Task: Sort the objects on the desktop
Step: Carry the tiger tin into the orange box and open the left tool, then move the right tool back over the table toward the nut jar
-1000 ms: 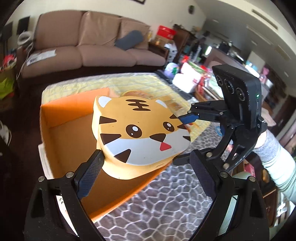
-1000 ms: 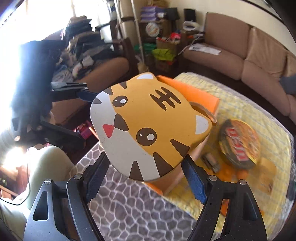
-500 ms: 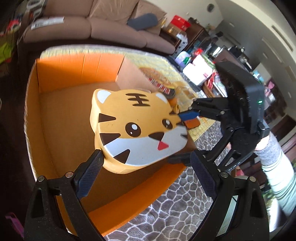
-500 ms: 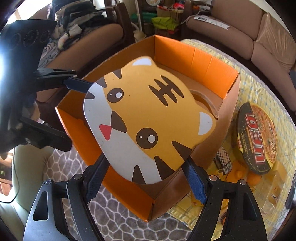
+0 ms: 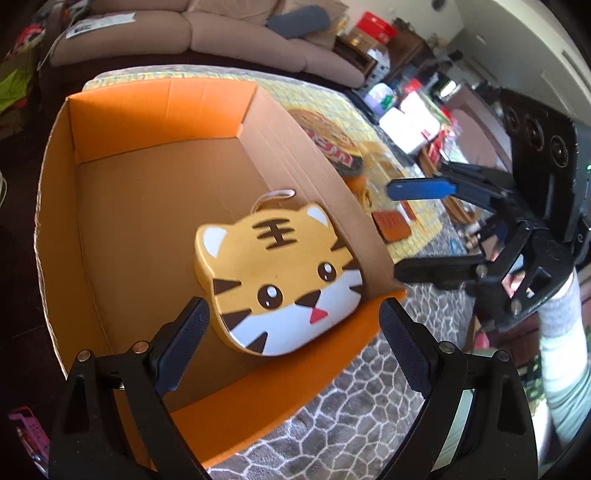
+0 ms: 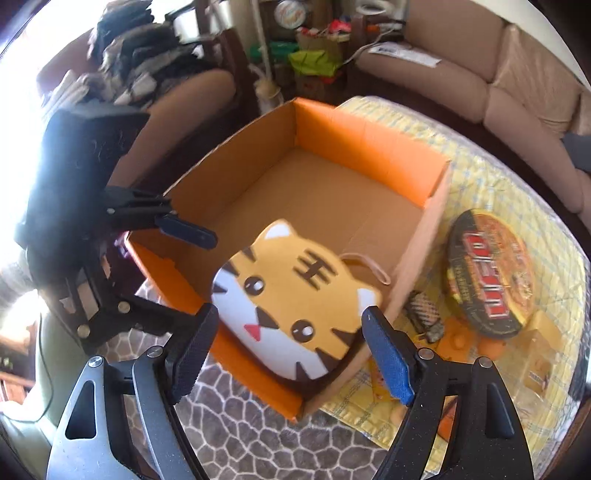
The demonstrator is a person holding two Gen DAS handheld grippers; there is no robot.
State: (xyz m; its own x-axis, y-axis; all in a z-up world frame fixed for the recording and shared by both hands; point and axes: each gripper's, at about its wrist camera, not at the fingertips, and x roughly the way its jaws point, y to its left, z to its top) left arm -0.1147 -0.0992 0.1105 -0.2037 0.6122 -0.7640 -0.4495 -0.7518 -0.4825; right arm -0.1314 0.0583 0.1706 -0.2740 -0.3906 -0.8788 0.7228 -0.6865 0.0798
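A tiger-face cushion (image 5: pixel 280 280) lies flat inside the orange cardboard box (image 5: pixel 155 107), near its front right corner; it also shows in the right wrist view (image 6: pixel 295 306). My left gripper (image 5: pixel 291 343) is open and empty above the box's front wall. My right gripper (image 6: pixel 291 350) is open and empty, above the box's near corner. Neither touches the cushion. The box (image 6: pixel 369 144) shows in the right wrist view too.
A round instant noodle bowl (image 6: pixel 491 273) sits on the yellow cloth (image 6: pixel 532 192) to the right of the box, with small orange items (image 6: pixel 487 343) and a dark small object (image 6: pixel 424 317) beside it. A grey patterned mat (image 5: pixel 369 417) lies in front. A sofa (image 5: pixel 207 33) stands behind.
Both grippers let go of the tiger cushion, and it dropped into the box. Both grippers have pulled back and now stand wide open.
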